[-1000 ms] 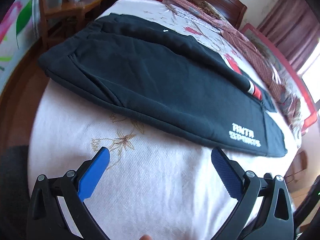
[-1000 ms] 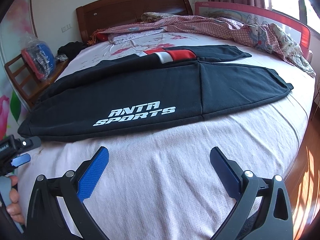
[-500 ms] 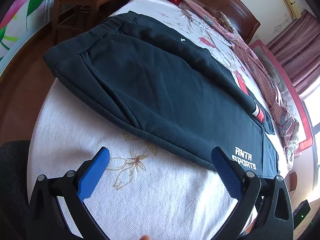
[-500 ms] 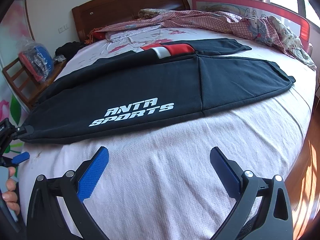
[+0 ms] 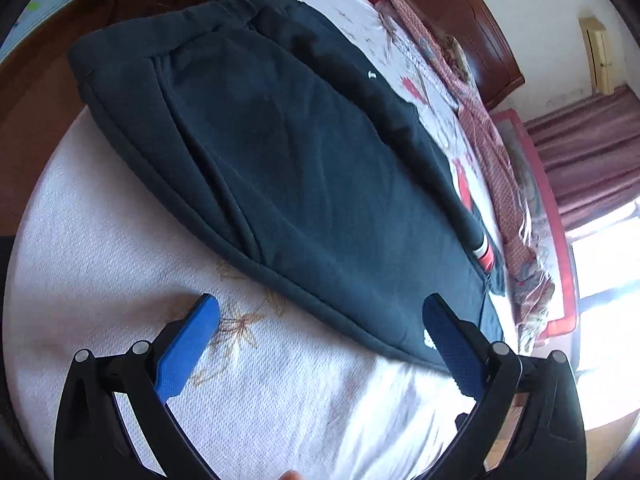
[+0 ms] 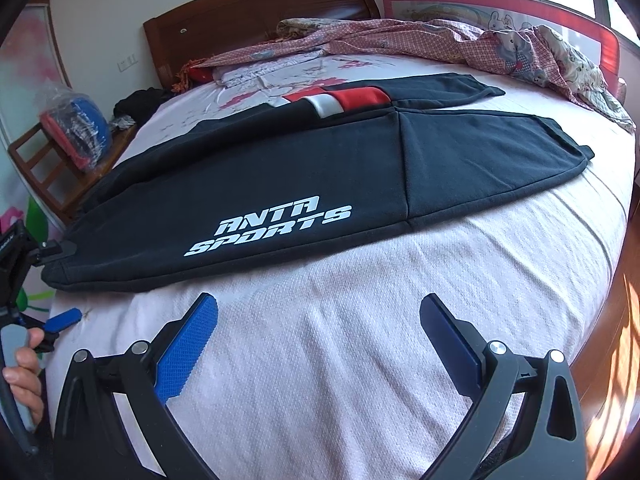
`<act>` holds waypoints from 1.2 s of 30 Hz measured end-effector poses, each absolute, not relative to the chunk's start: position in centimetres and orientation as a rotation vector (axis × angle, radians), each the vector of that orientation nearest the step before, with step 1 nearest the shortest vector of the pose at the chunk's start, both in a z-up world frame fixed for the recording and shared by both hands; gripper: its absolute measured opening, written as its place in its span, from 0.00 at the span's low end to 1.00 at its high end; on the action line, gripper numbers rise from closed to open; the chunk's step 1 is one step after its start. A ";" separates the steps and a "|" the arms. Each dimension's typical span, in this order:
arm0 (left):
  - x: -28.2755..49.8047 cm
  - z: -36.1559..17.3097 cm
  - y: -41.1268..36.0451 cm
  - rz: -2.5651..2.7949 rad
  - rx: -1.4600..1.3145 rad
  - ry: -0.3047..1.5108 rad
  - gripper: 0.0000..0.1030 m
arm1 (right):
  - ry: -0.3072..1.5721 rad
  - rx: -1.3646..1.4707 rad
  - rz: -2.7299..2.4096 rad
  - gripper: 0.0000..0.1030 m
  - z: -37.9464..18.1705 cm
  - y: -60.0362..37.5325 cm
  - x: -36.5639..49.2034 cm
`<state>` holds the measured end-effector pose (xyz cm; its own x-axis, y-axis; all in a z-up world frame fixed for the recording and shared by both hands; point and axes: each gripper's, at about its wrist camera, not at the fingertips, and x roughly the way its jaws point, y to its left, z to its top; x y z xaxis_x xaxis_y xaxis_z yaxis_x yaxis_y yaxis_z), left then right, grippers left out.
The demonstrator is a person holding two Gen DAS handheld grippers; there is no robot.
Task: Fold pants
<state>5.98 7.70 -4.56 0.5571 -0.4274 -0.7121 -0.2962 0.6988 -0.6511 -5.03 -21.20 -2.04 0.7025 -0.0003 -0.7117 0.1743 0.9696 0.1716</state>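
Right wrist view: the black fleece pants (image 6: 304, 184) with the white "ANTA SPORTS" print (image 6: 268, 225) are laid flat along the pink bed sheet (image 6: 360, 320), one leg on the near side and the other behind it. A red and white band (image 6: 340, 100) is seen on the far leg. The leg ends are spread toward the right of the pants. The right gripper (image 6: 319, 314) is held just in front of the pants' near edge, its blue fingers spread wide, and nothing is gripped. At the left end of the pants, by the waistband, the left gripper (image 6: 60, 320) is seen, carried by a hand (image 6: 24, 376).

From the left wrist view, the pants (image 5: 304, 168) are seen from the waistband side. The left gripper (image 5: 320, 314) is released too, its blue fingers wide apart; the near hem runs between them.

Behind the pants a crumpled pink checked blanket (image 6: 440, 40) and the brown wooden headboard (image 6: 256, 16) are found, and a wooden chair (image 6: 52, 168) to the left.
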 end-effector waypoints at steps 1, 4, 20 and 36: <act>6.2 -4.7 7.8 -0.091 -0.850 1.016 0.98 | 0.789 0.236 -0.099 0.97 -2.1 -21.2 -5.0; 6.4 -5.0 8.1 -0.076 -0.883 1.017 0.98 | 0.791 0.230 -0.098 0.97 -2.1 -21.2 -5.0; 3.5 -1.1 1.4 0.045 -0.196 0.957 0.98 | 0.788 0.238 -0.098 0.97 -2.1 -21.3 -4.9; 2.2 -1.4 -0.4 0.010 -0.175 0.986 0.98 | 0.771 0.249 -0.102 0.97 -1.6 -21.8 -5.4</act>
